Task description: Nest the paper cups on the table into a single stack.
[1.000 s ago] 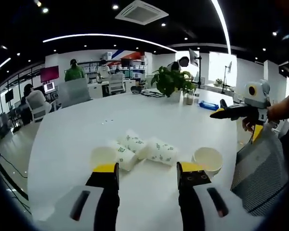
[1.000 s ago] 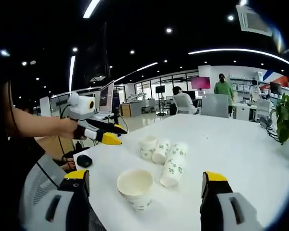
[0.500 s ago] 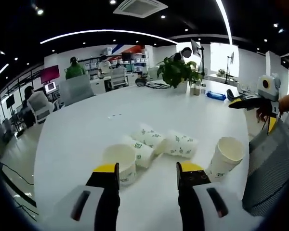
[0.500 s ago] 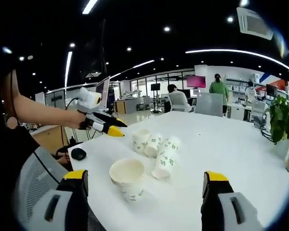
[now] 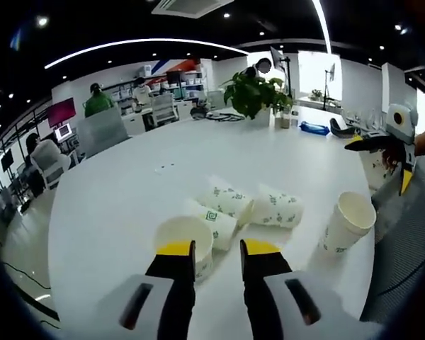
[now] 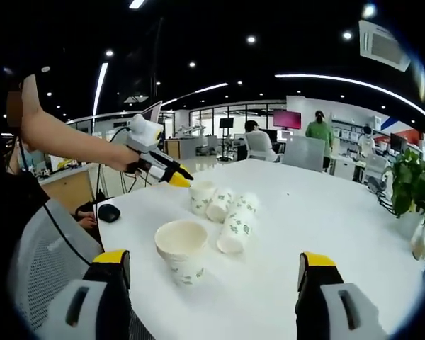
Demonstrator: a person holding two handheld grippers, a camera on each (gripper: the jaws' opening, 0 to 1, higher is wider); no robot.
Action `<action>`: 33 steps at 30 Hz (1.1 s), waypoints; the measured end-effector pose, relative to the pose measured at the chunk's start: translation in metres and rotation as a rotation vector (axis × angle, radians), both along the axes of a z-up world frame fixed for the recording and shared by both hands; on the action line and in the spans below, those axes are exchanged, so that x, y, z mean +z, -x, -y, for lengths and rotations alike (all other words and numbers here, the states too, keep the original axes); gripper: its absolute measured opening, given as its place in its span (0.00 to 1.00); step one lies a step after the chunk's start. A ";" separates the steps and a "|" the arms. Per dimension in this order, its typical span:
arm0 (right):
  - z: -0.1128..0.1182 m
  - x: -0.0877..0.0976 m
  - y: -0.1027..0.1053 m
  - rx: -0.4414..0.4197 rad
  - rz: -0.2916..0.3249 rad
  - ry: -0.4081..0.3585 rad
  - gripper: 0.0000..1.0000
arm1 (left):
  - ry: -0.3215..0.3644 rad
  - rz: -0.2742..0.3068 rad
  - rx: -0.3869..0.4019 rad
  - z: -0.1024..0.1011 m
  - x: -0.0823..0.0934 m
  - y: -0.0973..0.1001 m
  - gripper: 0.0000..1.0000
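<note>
No stack exists yet: every white paper cup with green print lies separate on the round white counter (image 5: 113, 198). Two cups stand upright, one nearest the left tongs (image 5: 217, 249) at (image 5: 184, 241), the other at the counter's edge (image 5: 347, 221); between them three lie tipped on their sides, touching (image 5: 251, 207). The left tongs' jaws are narrowed around the near cup's rim, though whether they grip it I cannot tell. The right tongs (image 6: 209, 263) gape wide and empty. All the nesting remains.
</note>
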State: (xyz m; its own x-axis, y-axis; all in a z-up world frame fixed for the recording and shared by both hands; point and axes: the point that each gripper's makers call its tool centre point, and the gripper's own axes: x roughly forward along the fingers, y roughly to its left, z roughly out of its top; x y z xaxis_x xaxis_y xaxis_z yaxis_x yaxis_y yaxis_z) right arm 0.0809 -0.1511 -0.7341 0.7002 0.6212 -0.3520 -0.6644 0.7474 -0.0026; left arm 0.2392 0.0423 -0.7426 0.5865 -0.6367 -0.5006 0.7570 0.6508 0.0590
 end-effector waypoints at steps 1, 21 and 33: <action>0.000 -0.001 0.000 -0.002 -0.004 0.002 1.00 | -0.007 -0.003 -0.003 -0.001 -0.001 -0.001 0.22; 0.009 -0.007 -0.003 -0.034 -0.013 0.037 0.99 | -0.292 -0.001 -0.207 0.001 -0.036 -0.025 0.10; 0.009 -0.009 -0.002 -0.039 -0.027 0.042 0.97 | -0.361 -0.022 -0.267 0.009 -0.047 -0.015 0.00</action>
State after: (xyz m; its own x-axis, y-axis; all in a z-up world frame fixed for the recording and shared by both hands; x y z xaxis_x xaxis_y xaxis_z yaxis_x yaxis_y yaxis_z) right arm 0.0830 -0.1605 -0.7430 0.7134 0.5780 -0.3963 -0.6349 0.7724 -0.0165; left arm 0.2541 0.0328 -0.7901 0.4121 -0.5462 -0.7293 0.8991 0.3733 0.2284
